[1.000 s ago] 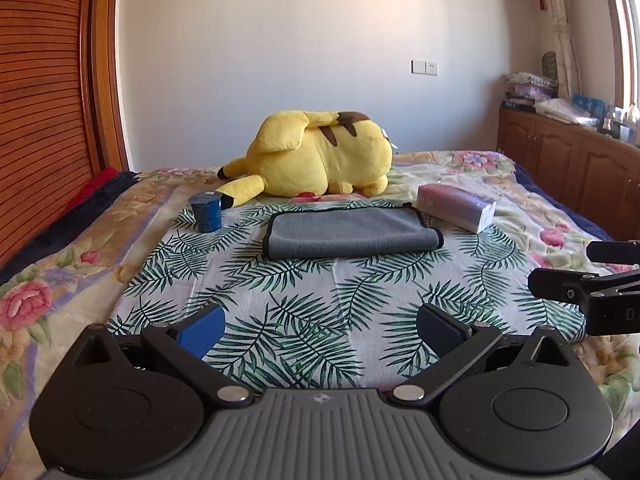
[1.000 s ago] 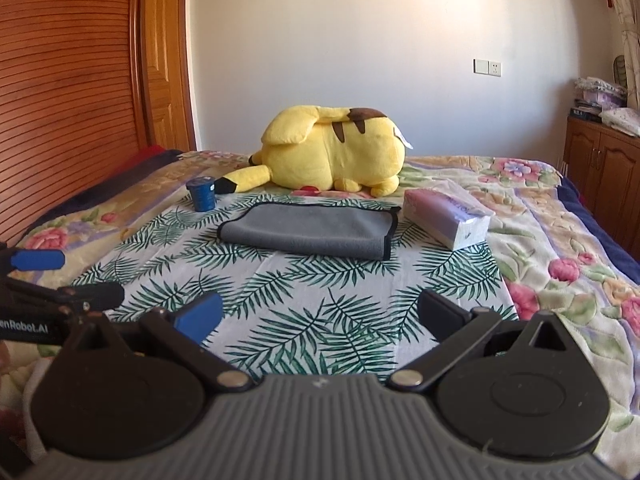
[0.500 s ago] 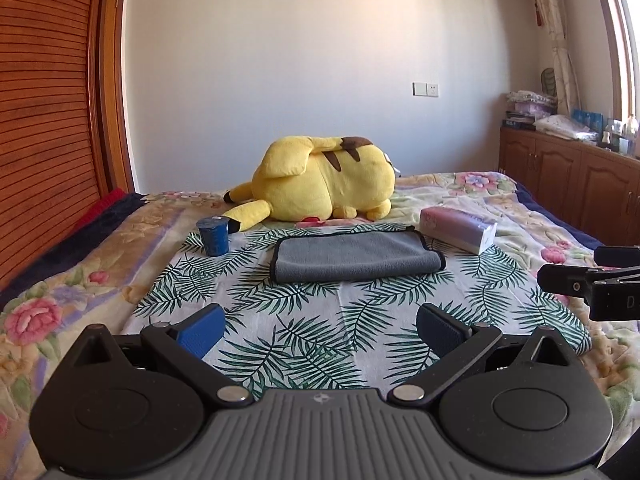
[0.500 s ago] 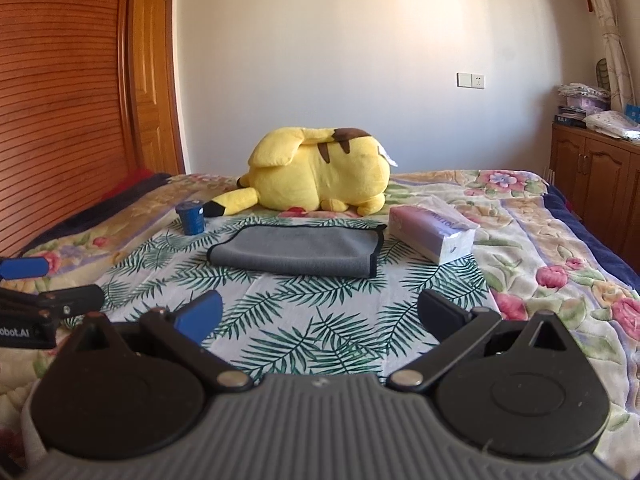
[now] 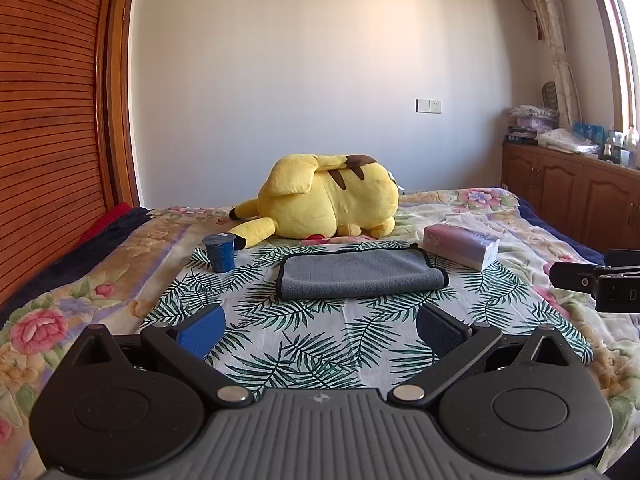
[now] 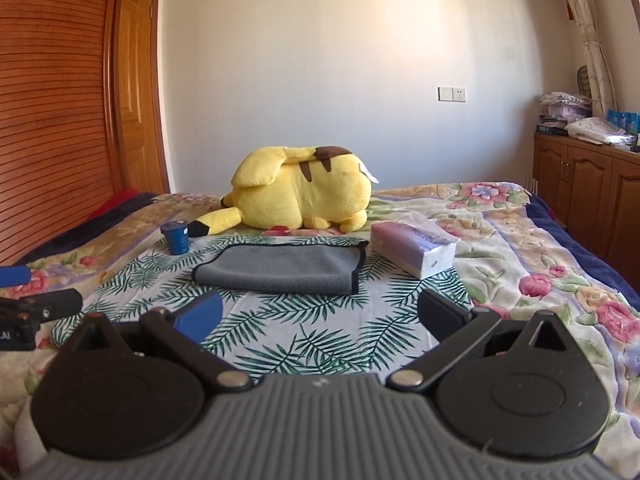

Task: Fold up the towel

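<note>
Holding: my left gripper (image 5: 320, 330) and right gripper (image 6: 318, 316), ribbed grey bodies, jaws spread wide, empty.
Towel (image 5: 360, 274): soft grey, black-edged, folded flat on palm-print sheet (image 5: 312, 344), ahead of both.
Neighbours: blue cup (image 5: 219, 253), tissue pack (image 5: 460, 246), yellow plush (image 5: 328, 208) behind.

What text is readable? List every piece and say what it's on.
"LAI": cut-off letters on the left gripper, at the frame edge.
"D": a cut-off letter on the right gripper.
Tissue pack: print too blurred to read.
Cup: label unreadable.
</note>
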`<state>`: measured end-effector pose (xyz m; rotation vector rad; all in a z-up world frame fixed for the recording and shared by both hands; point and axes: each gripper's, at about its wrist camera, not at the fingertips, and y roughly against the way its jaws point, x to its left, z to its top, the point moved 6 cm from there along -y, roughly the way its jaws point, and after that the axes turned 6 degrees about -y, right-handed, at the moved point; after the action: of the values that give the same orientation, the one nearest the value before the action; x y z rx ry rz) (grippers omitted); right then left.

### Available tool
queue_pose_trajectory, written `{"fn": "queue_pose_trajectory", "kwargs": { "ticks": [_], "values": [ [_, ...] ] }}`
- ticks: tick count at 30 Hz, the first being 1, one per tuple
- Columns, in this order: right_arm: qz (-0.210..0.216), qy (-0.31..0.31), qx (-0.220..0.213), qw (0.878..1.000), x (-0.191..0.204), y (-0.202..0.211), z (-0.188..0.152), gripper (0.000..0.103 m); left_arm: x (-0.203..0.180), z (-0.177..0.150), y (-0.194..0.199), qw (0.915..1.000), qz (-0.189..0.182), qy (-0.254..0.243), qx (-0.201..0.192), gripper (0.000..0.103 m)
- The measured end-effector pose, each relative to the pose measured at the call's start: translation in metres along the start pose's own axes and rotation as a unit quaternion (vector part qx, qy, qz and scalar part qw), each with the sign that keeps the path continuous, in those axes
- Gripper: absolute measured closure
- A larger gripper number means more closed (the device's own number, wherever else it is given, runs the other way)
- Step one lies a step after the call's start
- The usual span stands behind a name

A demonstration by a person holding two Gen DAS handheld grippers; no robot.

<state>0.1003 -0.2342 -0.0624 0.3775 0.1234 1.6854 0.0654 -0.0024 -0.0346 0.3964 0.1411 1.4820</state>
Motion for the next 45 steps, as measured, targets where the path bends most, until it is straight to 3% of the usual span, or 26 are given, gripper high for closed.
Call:
{"fn": "queue_pose_trajectory", "kwargs": {
  "ticks": [45],
  "values": [
    [-0.006,0.009,-0.006,1.000,0.0016,0.0022,-0.0005,0.000,0.0036,0.0010,0.0034,1.0000,0.002,0.002,-0.007,0.016]
  ]
}}
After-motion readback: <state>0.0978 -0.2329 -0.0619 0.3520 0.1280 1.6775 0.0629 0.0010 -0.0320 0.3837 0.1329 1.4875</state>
